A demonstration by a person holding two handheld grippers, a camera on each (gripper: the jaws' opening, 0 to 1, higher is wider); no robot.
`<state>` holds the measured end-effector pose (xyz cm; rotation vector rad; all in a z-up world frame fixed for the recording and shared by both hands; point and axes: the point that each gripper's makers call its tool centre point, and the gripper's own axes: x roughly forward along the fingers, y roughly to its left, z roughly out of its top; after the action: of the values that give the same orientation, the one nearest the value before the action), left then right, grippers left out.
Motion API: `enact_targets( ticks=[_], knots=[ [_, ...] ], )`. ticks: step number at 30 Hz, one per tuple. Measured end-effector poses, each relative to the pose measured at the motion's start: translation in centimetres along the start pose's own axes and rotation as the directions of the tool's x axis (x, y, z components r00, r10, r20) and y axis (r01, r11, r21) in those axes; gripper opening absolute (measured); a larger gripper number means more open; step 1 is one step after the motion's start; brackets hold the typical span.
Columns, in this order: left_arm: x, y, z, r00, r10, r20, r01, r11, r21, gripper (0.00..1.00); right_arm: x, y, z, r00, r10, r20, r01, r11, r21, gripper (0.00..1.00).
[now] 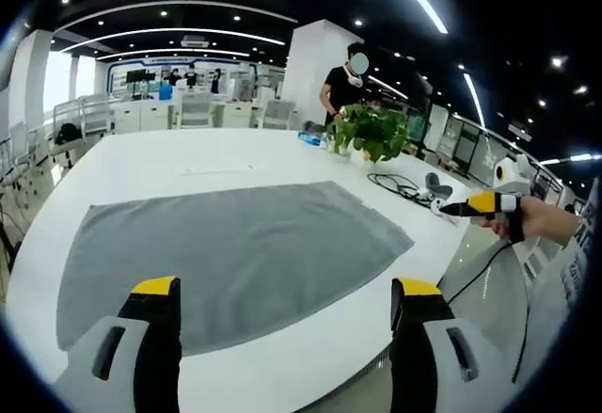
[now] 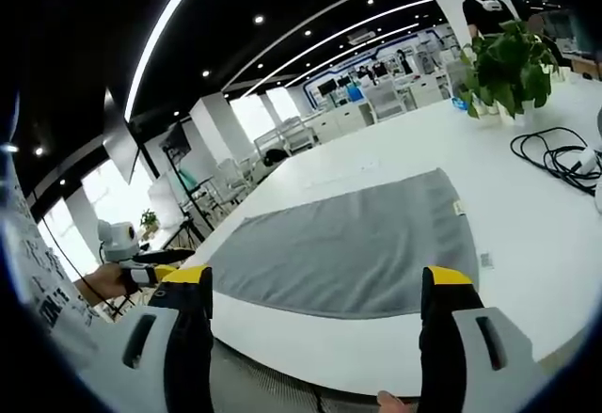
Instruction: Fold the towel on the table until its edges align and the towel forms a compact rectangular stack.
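Left gripper [image 1: 285, 324] and right gripper [image 2: 315, 314] both have jaws spread wide, holding nothing, above the table's near edge. Grey towel [image 1: 235, 253] lies flat, unfolded on the white table [image 1: 169, 154]; office room, ceiling strip lights. Left gripper view adds a person [image 1: 343, 84] behind the potted plant [image 1: 369, 131]; right gripper view shows black cables [image 2: 555, 159].

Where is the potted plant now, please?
The potted plant stands on the white table beyond the grey towel, at its far right in the left gripper view, near the black cable.
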<state>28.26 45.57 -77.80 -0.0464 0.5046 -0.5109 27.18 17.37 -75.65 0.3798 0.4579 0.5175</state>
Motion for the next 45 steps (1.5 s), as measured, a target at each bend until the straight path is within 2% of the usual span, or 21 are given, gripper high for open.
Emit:
enact_targets(
  ticks=[30,38,42,45],
  knots=[
    [1.2,-1.7,0.2,0.998,-0.044,-0.045,0.046,0.998,0.045,0.95,-0.1,-1.5,0.3,1.0,-0.013,0.005,0.013,1.0,0.013,0.92],
    [2.1,-2.8,0.5,0.997,-0.057,-0.055,0.061,0.996,0.059,0.95,-0.3,-2.4,1.1,1.0,-0.017,0.018,0.017,1.0,0.013,0.92],
    [2.6,-3.6,1.0,0.996,-0.079,-0.04,0.081,0.996,0.043,0.94,-0.5,-3.1,1.6,1.0,-0.023,0.02,0.022,1.0,0.007,0.91],
    [2.9,-4.4,1.5,0.995,-0.092,-0.038,0.094,0.994,0.058,0.94,-0.5,-3.5,2.1,0.999,-0.024,0.026,0.024,1.0,0.005,0.91]
  ],
)
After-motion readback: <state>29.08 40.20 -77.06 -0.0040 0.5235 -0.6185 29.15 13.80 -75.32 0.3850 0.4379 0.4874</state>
